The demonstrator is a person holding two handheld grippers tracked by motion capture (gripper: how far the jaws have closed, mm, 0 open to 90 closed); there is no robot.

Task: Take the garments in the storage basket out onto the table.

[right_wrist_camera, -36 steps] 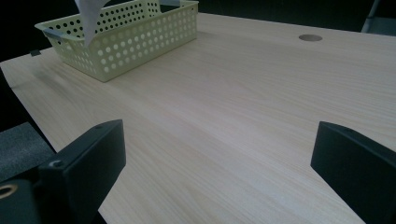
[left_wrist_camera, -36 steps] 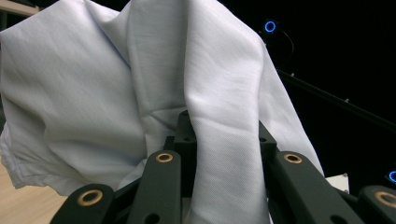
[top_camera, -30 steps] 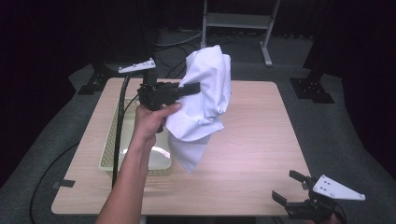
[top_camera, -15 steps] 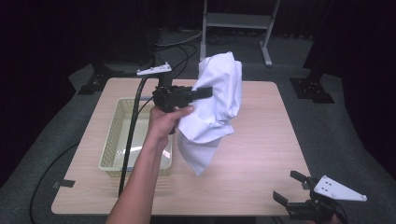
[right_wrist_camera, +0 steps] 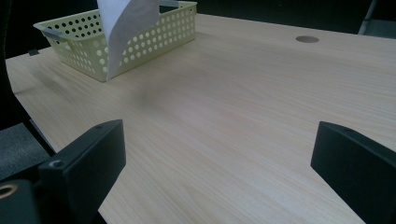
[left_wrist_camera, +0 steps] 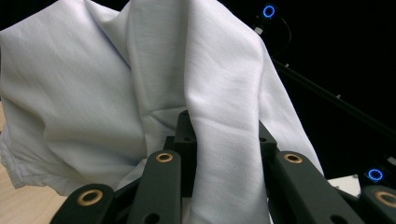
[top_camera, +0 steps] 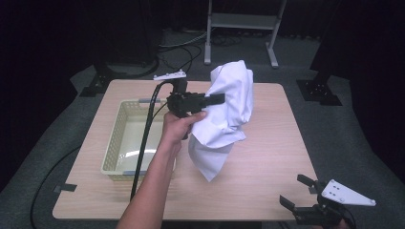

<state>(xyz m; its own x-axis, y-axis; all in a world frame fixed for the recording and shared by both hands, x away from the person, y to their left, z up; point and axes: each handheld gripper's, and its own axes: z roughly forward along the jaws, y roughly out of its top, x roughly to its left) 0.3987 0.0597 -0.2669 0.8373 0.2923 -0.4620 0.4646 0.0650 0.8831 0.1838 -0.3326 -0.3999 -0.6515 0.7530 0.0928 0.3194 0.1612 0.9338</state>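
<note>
One crumpled white cloth (top_camera: 224,114) hanging in folds, clamped in left gripper (top_camera: 217,98) fingers; right gripper (top_camera: 300,194) fingers apart.

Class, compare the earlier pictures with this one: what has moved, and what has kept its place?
The left gripper, shut on the white cloth, has carried it rightward, away from the yellow basket, toward the table's middle. The right gripper, open at the near right edge, and the basket have kept their places.

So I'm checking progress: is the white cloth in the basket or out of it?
Out. The white cloth hangs bunched from the left claw above the table, beside the basket.
</note>
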